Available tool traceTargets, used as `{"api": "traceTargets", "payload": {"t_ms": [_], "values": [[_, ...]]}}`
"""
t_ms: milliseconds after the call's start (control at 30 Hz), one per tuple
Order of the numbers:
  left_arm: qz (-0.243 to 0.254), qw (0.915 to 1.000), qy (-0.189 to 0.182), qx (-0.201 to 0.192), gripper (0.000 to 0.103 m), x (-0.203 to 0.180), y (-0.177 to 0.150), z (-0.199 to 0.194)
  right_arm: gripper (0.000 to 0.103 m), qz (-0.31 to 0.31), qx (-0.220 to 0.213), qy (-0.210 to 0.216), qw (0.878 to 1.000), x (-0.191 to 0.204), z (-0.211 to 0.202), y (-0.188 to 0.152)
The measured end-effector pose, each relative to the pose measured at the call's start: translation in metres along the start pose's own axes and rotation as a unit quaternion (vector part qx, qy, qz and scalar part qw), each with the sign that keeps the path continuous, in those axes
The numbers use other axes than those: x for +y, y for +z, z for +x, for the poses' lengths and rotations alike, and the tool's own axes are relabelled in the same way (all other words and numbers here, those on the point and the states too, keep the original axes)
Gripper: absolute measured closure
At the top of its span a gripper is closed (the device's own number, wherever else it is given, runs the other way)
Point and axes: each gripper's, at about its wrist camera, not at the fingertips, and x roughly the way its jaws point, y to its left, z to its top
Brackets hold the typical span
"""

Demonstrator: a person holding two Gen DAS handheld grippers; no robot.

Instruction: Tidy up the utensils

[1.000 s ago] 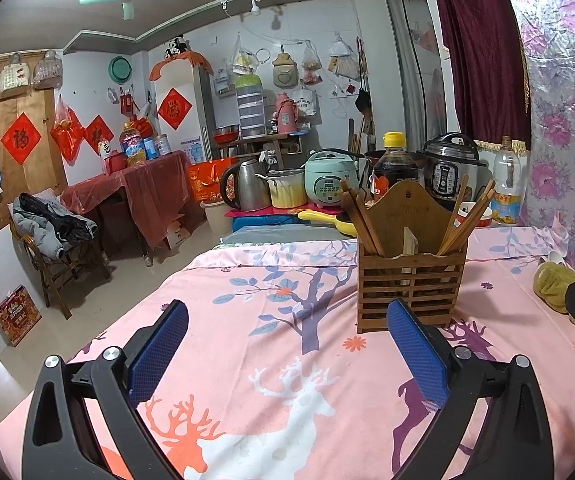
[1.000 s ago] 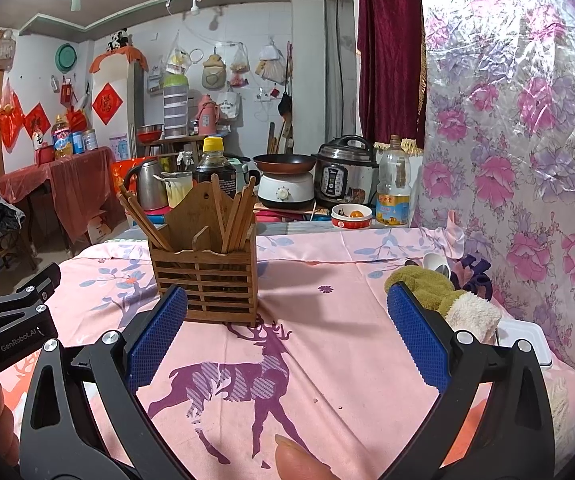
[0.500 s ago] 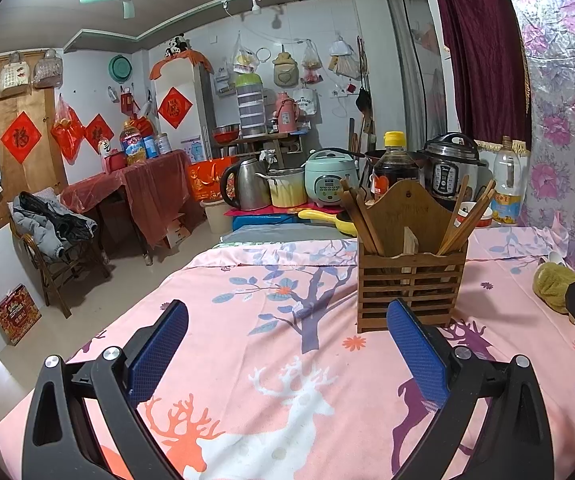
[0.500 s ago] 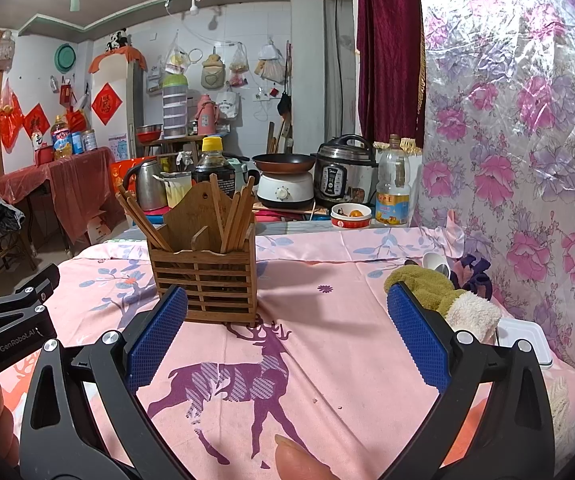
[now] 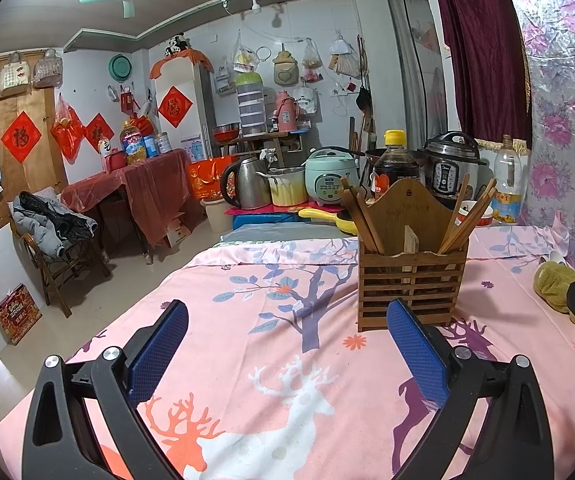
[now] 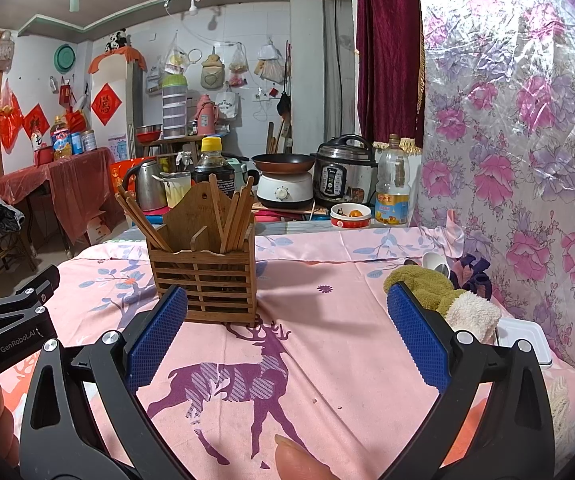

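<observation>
Presently: wooden chopstick holder (image 5: 411, 280) upright mid-desk toward the far edge, chopsticks (image 6: 235, 216) in both compartments; left gripper (image 5: 287, 344) and right gripper (image 6: 287, 328) jaws wide, empty; stage undecidable, early or finished.

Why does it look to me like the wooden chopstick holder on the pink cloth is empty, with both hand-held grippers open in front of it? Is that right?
Not quite. The chopstick holder is not empty: chopsticks stand in both of its compartments, as the right wrist view shows. The rest holds: it sits on the pink cloth, and the left hand-held gripper and right hand-held gripper are both open.
</observation>
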Motion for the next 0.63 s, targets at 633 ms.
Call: {"api": "traceTargets", "payload": {"t_ms": [633], "values": [[-0.007, 0.9999, -0.008, 0.01, 0.005, -0.0002, -0.0018, 0.0023, 0.006, 0.0, 0.0, 0.0, 1.0, -0.0017, 0.001, 0.0002]]}}
